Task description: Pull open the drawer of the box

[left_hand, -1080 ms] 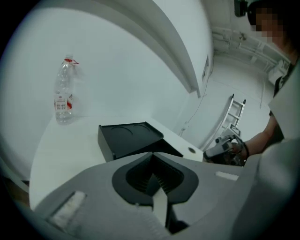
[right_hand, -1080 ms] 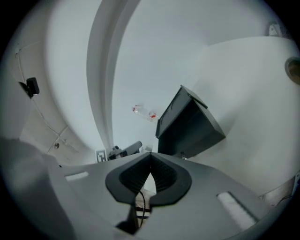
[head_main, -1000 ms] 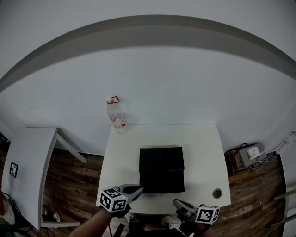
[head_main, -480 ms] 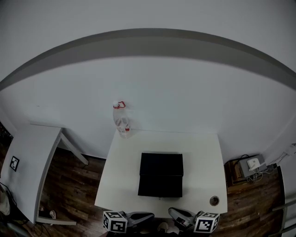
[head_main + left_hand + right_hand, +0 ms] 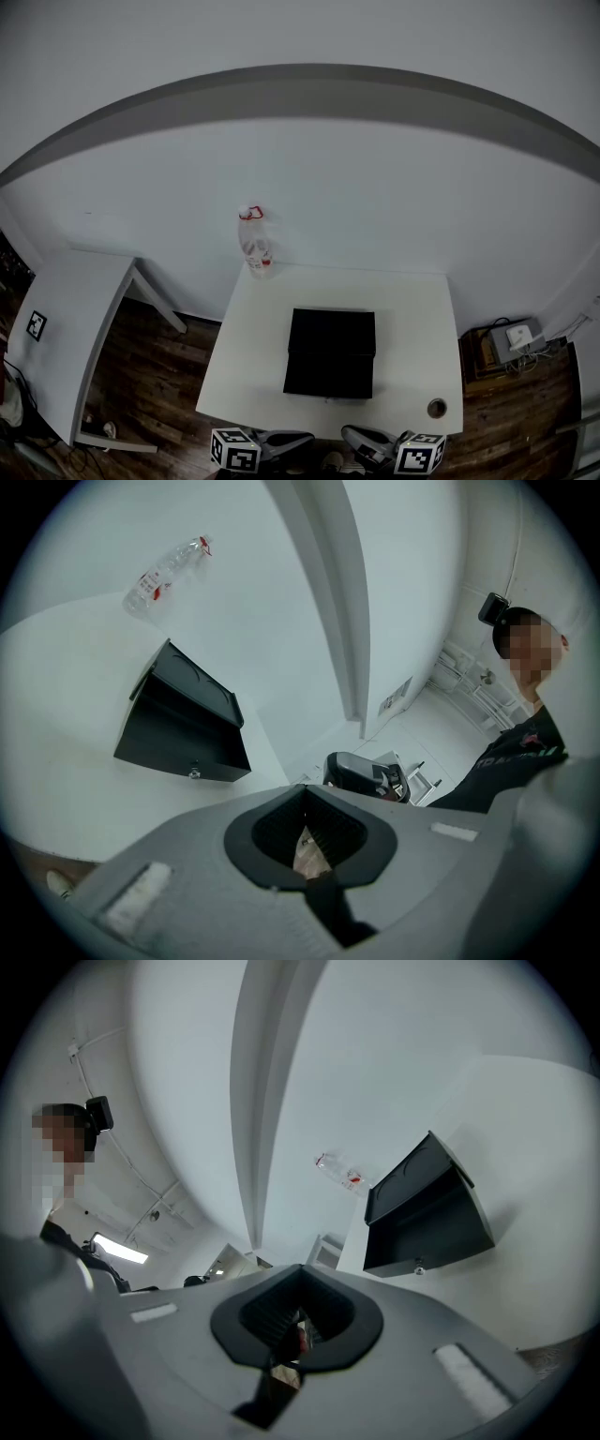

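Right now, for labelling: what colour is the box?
The box is black; head view shows it best.

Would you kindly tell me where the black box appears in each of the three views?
Head view: black box low, just right of centre.
Left gripper view: black box left of centre, tilted.
Right gripper view: black box right of centre, tilted.
Shared landmark: the clear plastic bottle beyond the box.

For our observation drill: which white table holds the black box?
The white table in the middle holds the black box; the white side table at left bears only a square marker.
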